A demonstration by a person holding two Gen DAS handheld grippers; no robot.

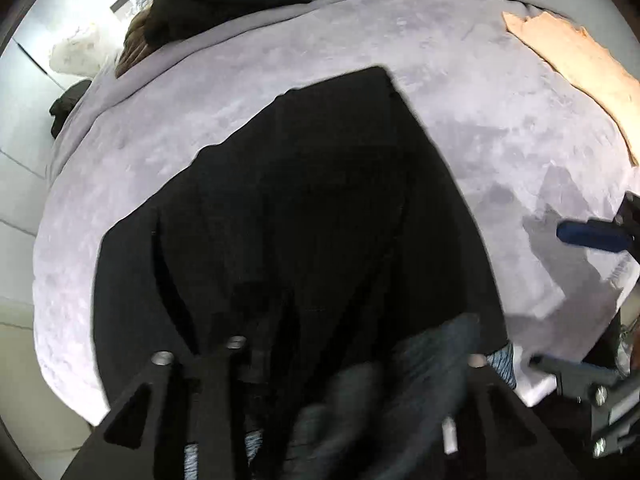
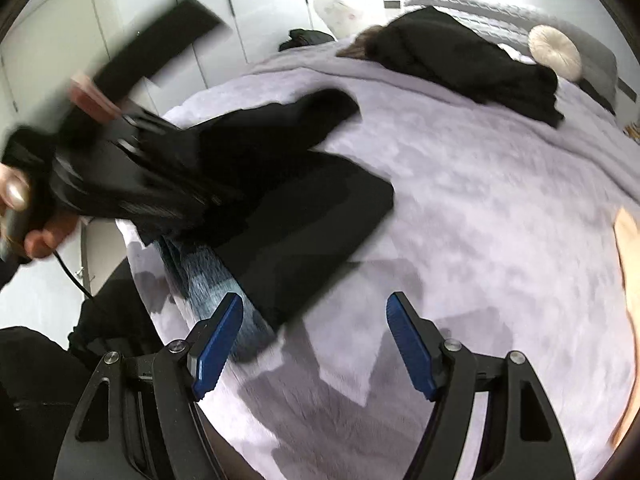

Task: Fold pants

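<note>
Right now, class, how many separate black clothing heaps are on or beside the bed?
3: the pants nearest the camera, a heap at the far end by the round cushion, and a small one at the far-left edge of the bed. More may be hidden.

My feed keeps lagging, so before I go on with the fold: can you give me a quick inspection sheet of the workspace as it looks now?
Surface: bed with a lilac blanket, rumpled, shadows across the near part.
Job's things: black pants spread on the blanket, near end bunched at the left tool; a blue-grey patterned fabric shows under their edge.
Clutter: dark garment pile at the far side; round pale cushion; tan sheet on the blanket's right edge.
Grippers: left tool buried in pants fabric, blurred, grip unclear; right tool open, empty, above bare blanket.
Cables: one black lead hanging below the left hand.
Surroundings: white cabinet doors beyond the bed.
</note>
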